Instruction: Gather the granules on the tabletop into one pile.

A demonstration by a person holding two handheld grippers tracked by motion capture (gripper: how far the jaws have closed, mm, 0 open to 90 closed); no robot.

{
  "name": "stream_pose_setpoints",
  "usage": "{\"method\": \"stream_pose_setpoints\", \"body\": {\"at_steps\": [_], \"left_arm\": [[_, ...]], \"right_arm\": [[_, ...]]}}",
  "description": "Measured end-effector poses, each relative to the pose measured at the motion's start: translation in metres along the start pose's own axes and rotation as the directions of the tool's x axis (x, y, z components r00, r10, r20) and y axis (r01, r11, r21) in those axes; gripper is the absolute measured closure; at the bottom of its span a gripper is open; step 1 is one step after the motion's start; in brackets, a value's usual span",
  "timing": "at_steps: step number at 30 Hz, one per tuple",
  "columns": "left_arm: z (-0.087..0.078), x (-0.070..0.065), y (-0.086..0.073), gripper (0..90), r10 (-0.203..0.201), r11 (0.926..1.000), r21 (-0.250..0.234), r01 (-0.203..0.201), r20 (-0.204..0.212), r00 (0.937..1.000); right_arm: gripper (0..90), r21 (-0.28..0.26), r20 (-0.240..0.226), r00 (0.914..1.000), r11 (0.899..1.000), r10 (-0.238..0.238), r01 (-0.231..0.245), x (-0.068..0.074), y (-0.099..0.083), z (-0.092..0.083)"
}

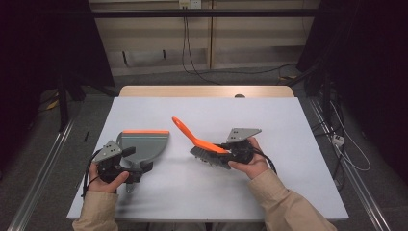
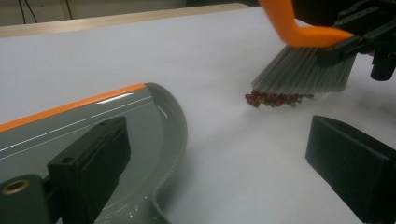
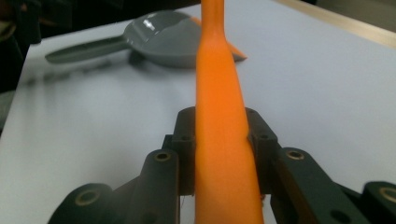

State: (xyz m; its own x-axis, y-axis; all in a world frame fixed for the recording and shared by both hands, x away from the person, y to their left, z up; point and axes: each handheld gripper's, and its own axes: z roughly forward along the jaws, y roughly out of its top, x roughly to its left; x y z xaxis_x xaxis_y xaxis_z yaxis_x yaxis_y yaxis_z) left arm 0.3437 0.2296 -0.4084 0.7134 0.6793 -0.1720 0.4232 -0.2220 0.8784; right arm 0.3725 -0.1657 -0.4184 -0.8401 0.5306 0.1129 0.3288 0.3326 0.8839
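Right gripper (image 1: 226, 153) is clamped on the orange back of a hand brush (image 1: 202, 144), jaws pressed against both sides in the right gripper view, handle pointing up and away across the table (image 1: 269, 120). Its grey bristles (image 2: 301, 72) rest on a small pile of reddish-brown crumbs (image 2: 275, 99). Left gripper (image 1: 137, 161) sits with jaws spread wide, one jaw over the grey dustpan (image 1: 144, 144), gripping nothing. The dustpan lies flat on the table's left side, its orange lip (image 1: 146, 132) on the far edge, well apart from the crumbs.
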Motion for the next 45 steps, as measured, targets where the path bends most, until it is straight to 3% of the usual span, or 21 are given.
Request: {"method": "stream_pose_setpoints", "body": {"at_steps": [4,8,10,12,15,17,20,21,23,26,33,34,36,37,39,41,45], "left_arm": [[0.001,-0.001,0.0,6.2,0.001,1.0,0.001,-0.001,0.004,1.0],[0.0,-0.002,0.001,6.2,0.003,1.0,-0.005,-0.003,0.008,1.0],[0.0,-0.002,0.0,6.2,0.003,1.0,-0.007,-0.003,0.007,1.0],[0.0,-0.002,0.0,6.2,0.004,1.0,-0.006,-0.004,0.006,1.0],[-0.001,-0.002,0.0,6.2,0.008,1.0,0.001,-0.008,0.005,1.0],[-0.001,-0.002,-0.001,6.2,0.008,0.9999,0.006,-0.008,0.003,1.0],[-0.002,-0.001,-0.003,6.2,0.006,0.9999,0.009,-0.006,-0.001,1.0],[-0.003,-0.001,-0.004,6.2,0.003,1.0,0.008,-0.003,-0.003,1.0],[-0.004,0.0,-0.005,6.2,0.001,1.0,0.009,-0.001,-0.005,1.0],[-0.006,0.001,-0.006,6.2,0.002,1.0,0.01,-0.002,-0.006,1.0],[-0.008,0.001,-0.008,6.2,0.004,0.9998,0.019,-0.004,-0.011,0.9999],[-0.008,0.001,-0.008,6.2,0.003,0.9998,0.022,-0.003,-0.011,0.9999],[-0.008,0.0,-0.01,6.2,0.004,0.9996,0.027,-0.004,-0.013,0.9999],[-0.009,0.0,-0.01,6.2,-0.004,0.9996,0.028,0.004,-0.002,1.0],[-0.011,0.0,-0.011,5.3,0.004,0.9996,0.029,-0.004,-0.003,1.0],[-0.012,0.001,-0.011,5.3,0.004,0.9995,0.032,-0.004,0.011,0.9999],[-0.011,0.002,-0.014,5.8,0.005,0.9986,0.052,-0.004,-0.006,1.0]], "right_arm": [[70.9,-0.018,0.108,0.9941,1.0,0.014,-0.012,0.0,-0.003,-0.017],[70.9,-0.021,0.212,0.9767,0.999,0.033,-0.03,0.003,-0.012,-0.028],[70.8,-0.014,0.266,0.9631,0.999,0.037,-0.035,0.003,-0.018,-0.031],[70.9,-0.004,0.325,0.9444,0.999,0.047,-0.048,0.0,-0.025,-0.035],[70.9,0.008,0.36,0.9298,0.996,0.077,-0.085,-0.007,-0.032,-0.033],[70.8,0.018,0.37,0.9263,0.996,0.072,-0.085,-0.006,-0.034,-0.026],[70.9,0.006,0.362,0.9285,0.996,0.081,-0.089,-0.003,-0.034,-0.013],[70.9,0.009,0.375,0.9243,0.997,0.072,-0.082,-0.001,-0.032,-0.009],[70.9,-0.014,0.361,0.9281,0.996,0.091,-0.093,0.001,-0.03,-0.002],[70.9,-0.018,0.378,0.9221,0.996,0.083,-0.082,0.006,-0.027,0.008],[70.8,-0.071,0.377,0.9167,0.991,0.134,-0.115,0.008,-0.021,0.017],[70.8,-0.074,0.385,0.913,0.991,0.134,-0.115,0.008,-0.02,0.016],[70.8,-0.083,0.381,0.9149,0.99,0.134,-0.11,0.006,-0.019,0.01],[70.8,-0.081,0.393,0.9106,0.991,0.127,-0.104,0.006,-0.018,0.006],[70.8,-0.093,0.38,0.9152,0.99,0.135,-0.108,0.003,-0.017,-0.002],[70.8,-0.09,0.384,0.9138,0.99,0.132,-0.106,0.0,-0.017,-0.011],[70.8,-0.112,0.375,0.9142,0.986,0.154,-0.12,-0.004,-0.022,-0.026]]}}
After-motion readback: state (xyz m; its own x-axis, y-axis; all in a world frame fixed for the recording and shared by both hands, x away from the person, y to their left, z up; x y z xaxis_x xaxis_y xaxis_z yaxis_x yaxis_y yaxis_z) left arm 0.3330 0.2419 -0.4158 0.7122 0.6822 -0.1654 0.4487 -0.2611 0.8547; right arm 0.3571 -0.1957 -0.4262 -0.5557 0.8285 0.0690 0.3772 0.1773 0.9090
